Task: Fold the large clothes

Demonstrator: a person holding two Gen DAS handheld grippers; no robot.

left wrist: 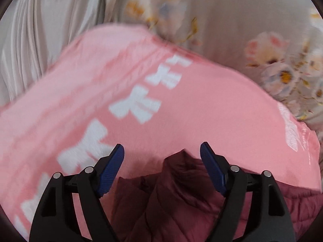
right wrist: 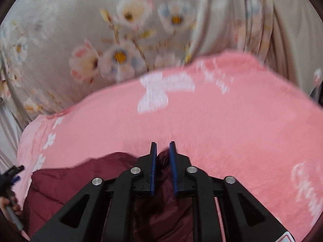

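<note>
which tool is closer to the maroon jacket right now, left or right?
Right. The right tool has a fold of the maroon jacket between its narrowly parted pads. The left tool stands wide open, with the jacket's edge in its gap, pads clear of it.

Ahead of both grippers, the pink blanket (left wrist: pixel 181 111) and floral sheet (right wrist: pixel 70 40) are motion-blurred. The maroon garment (right wrist: pixel 70 181) is cut off at the lower edge, partly hidden behind the right gripper (right wrist: pixel 163 147).

Between the left gripper (left wrist: pixel 162 151) fingers: a raised fold of the maroon jacket (left wrist: pixel 177 191), clear of both pads.
Between the right gripper (right wrist: pixel 163 147) fingers: narrow gap, jacket fabric bunched inside.
Ahead of the fingertips: flat pink blanket (left wrist: pixel 181 104), open room.
Beyond: rumpled flowered bedding (right wrist: pixel 121 40).
</note>
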